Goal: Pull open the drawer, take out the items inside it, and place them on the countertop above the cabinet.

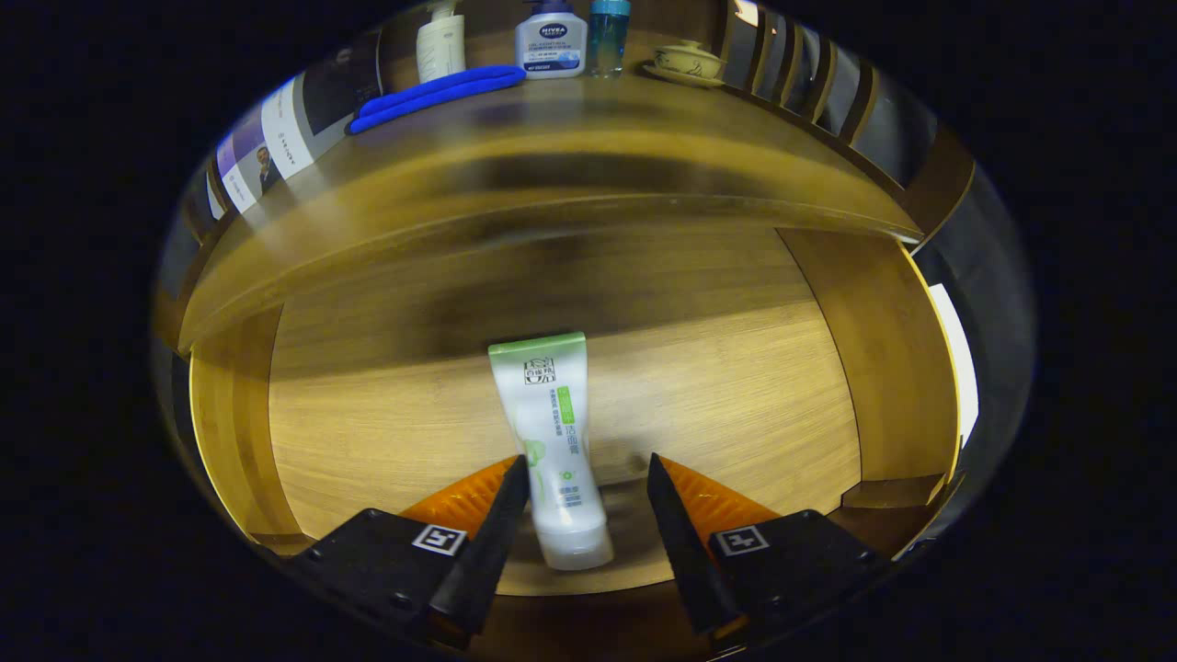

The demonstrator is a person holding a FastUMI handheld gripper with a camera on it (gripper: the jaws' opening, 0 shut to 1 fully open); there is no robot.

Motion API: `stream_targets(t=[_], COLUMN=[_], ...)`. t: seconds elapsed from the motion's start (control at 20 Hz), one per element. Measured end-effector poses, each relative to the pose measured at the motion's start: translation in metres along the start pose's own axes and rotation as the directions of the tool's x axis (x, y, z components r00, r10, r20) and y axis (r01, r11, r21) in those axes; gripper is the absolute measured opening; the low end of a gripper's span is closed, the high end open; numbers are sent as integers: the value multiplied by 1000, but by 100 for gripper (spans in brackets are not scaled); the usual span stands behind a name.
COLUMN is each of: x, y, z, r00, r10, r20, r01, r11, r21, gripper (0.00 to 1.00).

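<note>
Gripper (588,478): fingers spread apart, lowered into the open drawer, straddling the tube's cap end; left finger at or just beside the tube, right finger clear of it.
Tube (552,441): white with green crimped end, flat on the drawer floor, cap toward the fingers.
Drawer (736,386): wooden, pulled open.
Countertop (570,138): above the drawer, carrying a blue cloth (437,94), pump bottle (441,41), white bottle (550,41), blue bottle (609,37), lidded cup (688,62).

tube (552,441): white, green top | drawer (717,386): wood grain | cloth (437,92): blue
</note>
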State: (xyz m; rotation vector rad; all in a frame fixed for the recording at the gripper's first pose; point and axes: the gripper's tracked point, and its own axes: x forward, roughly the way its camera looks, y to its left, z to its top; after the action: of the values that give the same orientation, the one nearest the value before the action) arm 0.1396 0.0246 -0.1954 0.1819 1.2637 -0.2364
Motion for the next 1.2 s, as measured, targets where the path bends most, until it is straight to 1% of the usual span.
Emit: stream_targets(t=[0.1, 0.15, 0.25, 0.4, 0.5, 0.6, 0.65, 0.75, 0.85, 0.95, 1.1, 1.2], x=[2, 2, 1, -5, -11, -17, -21, -32, -47, -67, -86, -99], y=[5, 3, 1, 3, 3, -2, -2, 0, -2, -4, -7, -10], z=[-2, 0, 4, 13, 24, 27, 28, 38, 45, 50, 45, 48], r00=[1000, 1000, 999, 992, 981, 969, 963, 937, 907, 874, 851, 829], r10=[10, 2, -5, -12, -11, -30, -26, -10, -22, -38, -53, -64], r20=[3, 15, 41, 122, 192, 243, 267, 349, 420, 485, 522, 555], r01=[-10, -2, 5, 13, 11, 32, 28, 14, 35, 44, 41, 52], r11=[1000, 1000, 1000, 1000, 1000, 999, 1000, 1000, 999, 999, 999, 998], r21=[0, 2, 11, -6, -2, -4, -4, -8, -22, 0, 34, 37], gripper=[66, 58, 48, 33, 34, 34, 34, 33, 33, 34, 33, 33])
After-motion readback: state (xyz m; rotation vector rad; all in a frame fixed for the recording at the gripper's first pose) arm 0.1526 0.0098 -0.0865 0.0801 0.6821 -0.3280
